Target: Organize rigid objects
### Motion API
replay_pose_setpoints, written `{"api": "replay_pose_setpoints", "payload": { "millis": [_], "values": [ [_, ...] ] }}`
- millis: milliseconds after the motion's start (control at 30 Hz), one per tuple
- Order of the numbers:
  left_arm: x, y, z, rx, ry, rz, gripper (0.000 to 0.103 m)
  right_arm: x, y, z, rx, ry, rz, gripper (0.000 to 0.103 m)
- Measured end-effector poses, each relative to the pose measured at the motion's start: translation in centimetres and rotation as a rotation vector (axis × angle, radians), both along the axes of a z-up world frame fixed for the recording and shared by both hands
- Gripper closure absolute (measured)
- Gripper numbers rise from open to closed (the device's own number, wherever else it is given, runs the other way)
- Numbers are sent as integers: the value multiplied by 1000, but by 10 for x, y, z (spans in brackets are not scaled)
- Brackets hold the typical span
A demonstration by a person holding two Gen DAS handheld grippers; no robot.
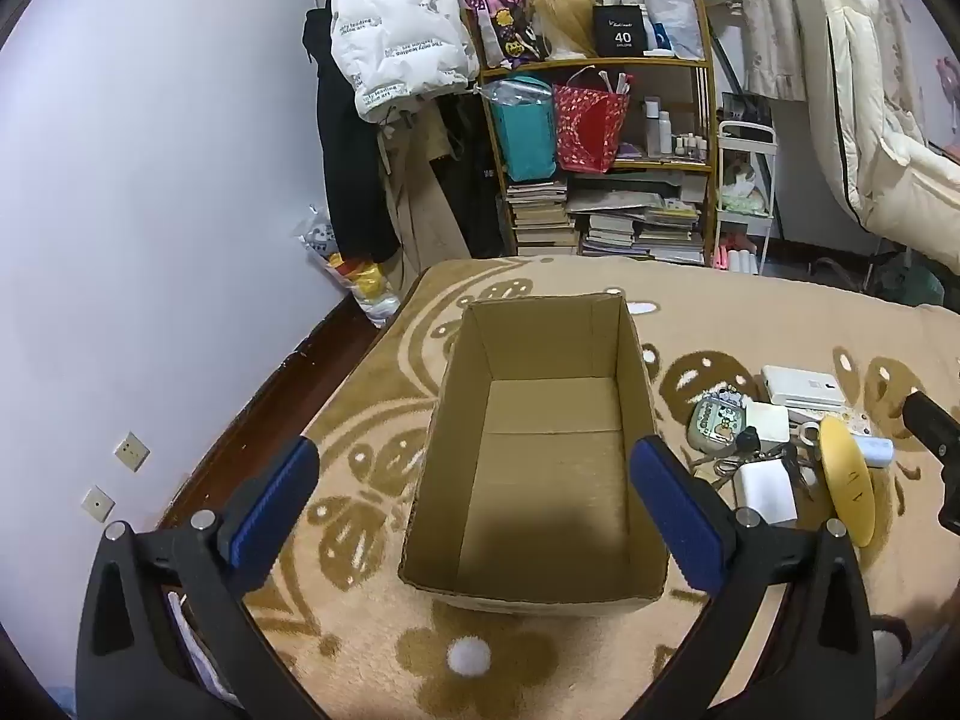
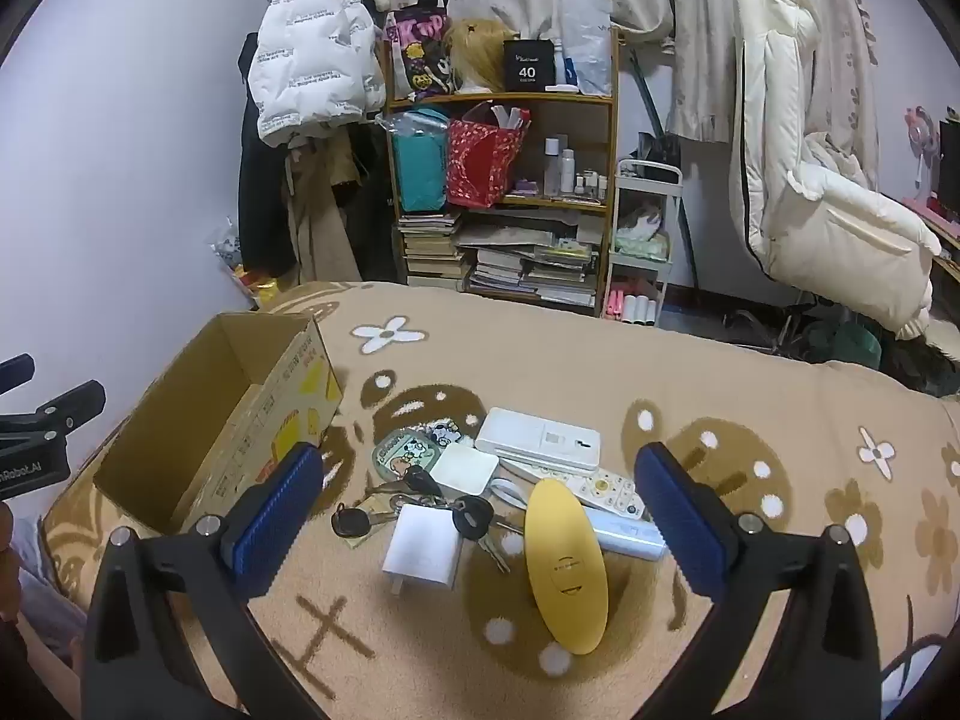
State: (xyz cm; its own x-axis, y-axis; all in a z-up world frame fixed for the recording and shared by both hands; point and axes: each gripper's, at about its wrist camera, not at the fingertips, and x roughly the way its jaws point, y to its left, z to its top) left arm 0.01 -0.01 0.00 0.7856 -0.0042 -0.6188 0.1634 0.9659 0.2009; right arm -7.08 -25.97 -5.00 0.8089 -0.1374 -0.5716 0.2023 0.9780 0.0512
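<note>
1. Since the cardboard box (image 1: 540,456) sits empty and open-topped straight ahead of the left hand-held gripper (image 1: 474,492), whose jaws are spread wide with nothing between them, that side is best used to steady the box wall, not to fetch.
2. To the right of the box, the pile lies on the flowered blanket (image 2: 750,372) directly ahead of the right hand-held gripper (image 2: 474,504), also spread wide and empty.
3. The white charger block (image 2: 423,552) lies nearest its left pad; I judge it the easiest first pick, gripped across its flat sides.
4. The keys (image 2: 474,519) are tangled just beyond; lift by the black head.
5. The yellow oval disc (image 2: 567,564) overlaps the pale blue tube (image 2: 627,534) near the right pad; take the disc edgewise first.
6. The white flat case (image 2: 540,441) waits farthest off.
</note>
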Motion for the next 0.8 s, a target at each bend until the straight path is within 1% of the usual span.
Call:
{"api": "replay_pose_setpoints", "payload": {
  "millis": [67, 200, 233, 300, 400, 533, 600, 800],
  "values": [
    [0, -1, 0, 0, 5, -7, 1, 0, 0, 0, 2, 3, 1, 0],
    [-3, -2, -1, 27, 3, 14, 1, -3, 2, 1, -1, -2, 6, 0],
    [-4, -2, 0, 30, 3, 15, 1, 1, 0, -1, 6, 14, 1, 0],
    [-3, -7, 0, 39, 20, 21, 1, 0, 0, -1, 4, 14, 3, 0],
    [4, -1, -5, 27, 35, 14, 1, 0, 0, 2, 6, 16, 1, 0],
    [4, -1, -6, 32, 28, 12, 1, -5, 0, 7, 5, 14, 5, 0],
    [3, -1, -6, 34, 21, 10, 1, 1, 3, -5, 4, 18, 1, 0],
    [2, -2, -6, 37, 23, 10, 1, 2, 4, -5, 5, 25, 1, 0]
  ]
}}
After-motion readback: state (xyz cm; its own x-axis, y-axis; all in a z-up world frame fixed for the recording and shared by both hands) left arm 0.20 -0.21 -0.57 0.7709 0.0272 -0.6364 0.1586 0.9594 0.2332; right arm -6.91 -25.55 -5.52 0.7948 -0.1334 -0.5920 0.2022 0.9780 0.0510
